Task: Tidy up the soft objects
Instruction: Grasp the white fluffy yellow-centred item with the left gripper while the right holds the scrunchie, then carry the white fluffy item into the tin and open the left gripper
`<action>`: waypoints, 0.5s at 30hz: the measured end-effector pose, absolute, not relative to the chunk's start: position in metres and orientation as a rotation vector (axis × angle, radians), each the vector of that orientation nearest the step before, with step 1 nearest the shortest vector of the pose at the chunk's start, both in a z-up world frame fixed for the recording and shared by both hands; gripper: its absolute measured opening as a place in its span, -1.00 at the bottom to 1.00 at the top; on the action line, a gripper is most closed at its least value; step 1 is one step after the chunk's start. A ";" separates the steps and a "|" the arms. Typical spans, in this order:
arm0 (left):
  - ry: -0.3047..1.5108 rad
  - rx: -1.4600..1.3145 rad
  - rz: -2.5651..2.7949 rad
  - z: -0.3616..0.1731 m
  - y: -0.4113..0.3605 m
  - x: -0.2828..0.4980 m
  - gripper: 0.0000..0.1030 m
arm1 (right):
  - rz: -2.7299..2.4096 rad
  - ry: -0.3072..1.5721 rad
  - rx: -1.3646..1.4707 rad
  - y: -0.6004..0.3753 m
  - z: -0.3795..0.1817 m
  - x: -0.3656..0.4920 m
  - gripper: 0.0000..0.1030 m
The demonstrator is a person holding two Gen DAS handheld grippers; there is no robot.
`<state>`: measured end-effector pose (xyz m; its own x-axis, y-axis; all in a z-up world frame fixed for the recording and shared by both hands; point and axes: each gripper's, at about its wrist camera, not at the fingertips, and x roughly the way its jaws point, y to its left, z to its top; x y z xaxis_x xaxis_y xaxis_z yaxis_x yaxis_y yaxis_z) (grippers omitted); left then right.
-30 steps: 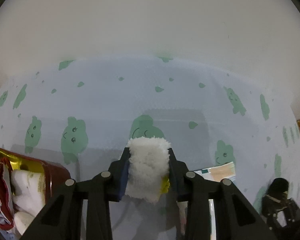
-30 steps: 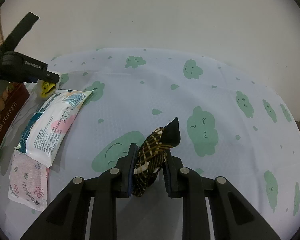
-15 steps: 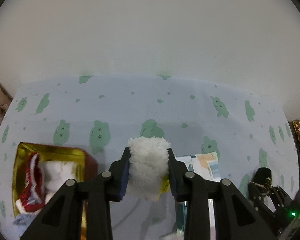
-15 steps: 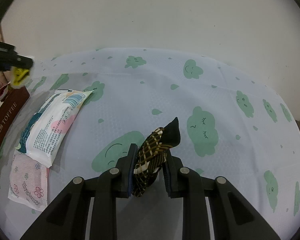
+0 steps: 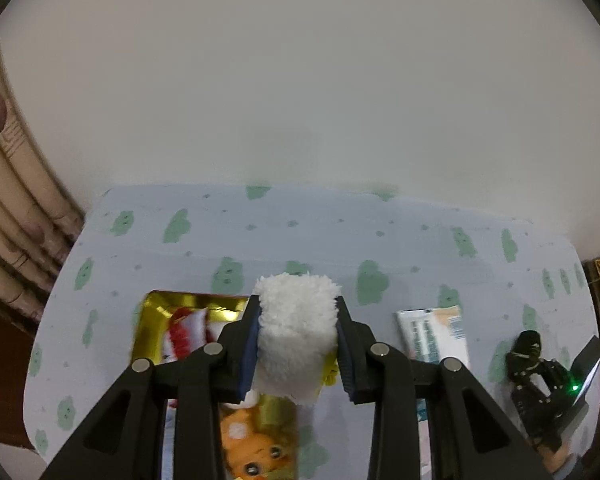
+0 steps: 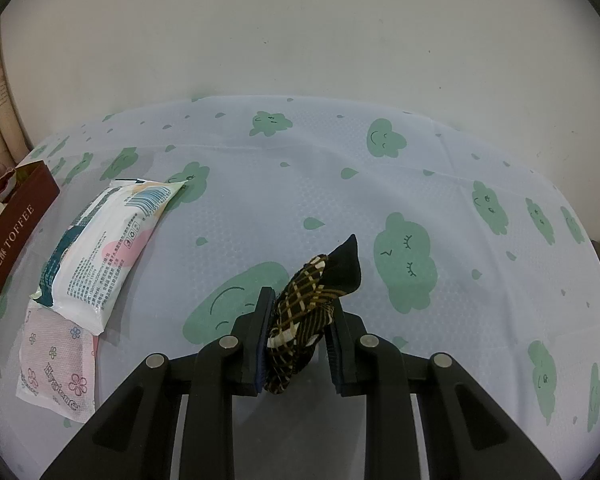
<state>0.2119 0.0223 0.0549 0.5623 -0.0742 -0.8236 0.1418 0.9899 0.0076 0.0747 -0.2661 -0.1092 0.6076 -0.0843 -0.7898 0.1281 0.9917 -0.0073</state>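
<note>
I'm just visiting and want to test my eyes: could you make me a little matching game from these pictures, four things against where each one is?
Things:
1. white fluffy toy
2. plaid cloth
3. wet-wipes pack
4. red-and-white plush

Places:
A. lying partly on the flowered pink tissue packet
B. inside the gold-lined box
C. clamped in the left tongs
D. clamped in the right tongs

Pairs: 1-C, 2-D, 3-A, 4-B
</note>
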 end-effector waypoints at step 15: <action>1.074 0.007 -0.065 0.000 0.057 0.227 -0.35 | -0.121 0.909 0.053 -0.266 -0.109 0.075 -0.58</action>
<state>0.2266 0.0569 -0.0004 0.4748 -0.0492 -0.8787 0.0565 0.9981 -0.0254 0.0747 -0.2664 -0.1092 0.6080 -0.0827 -0.7897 0.1272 0.9919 -0.0059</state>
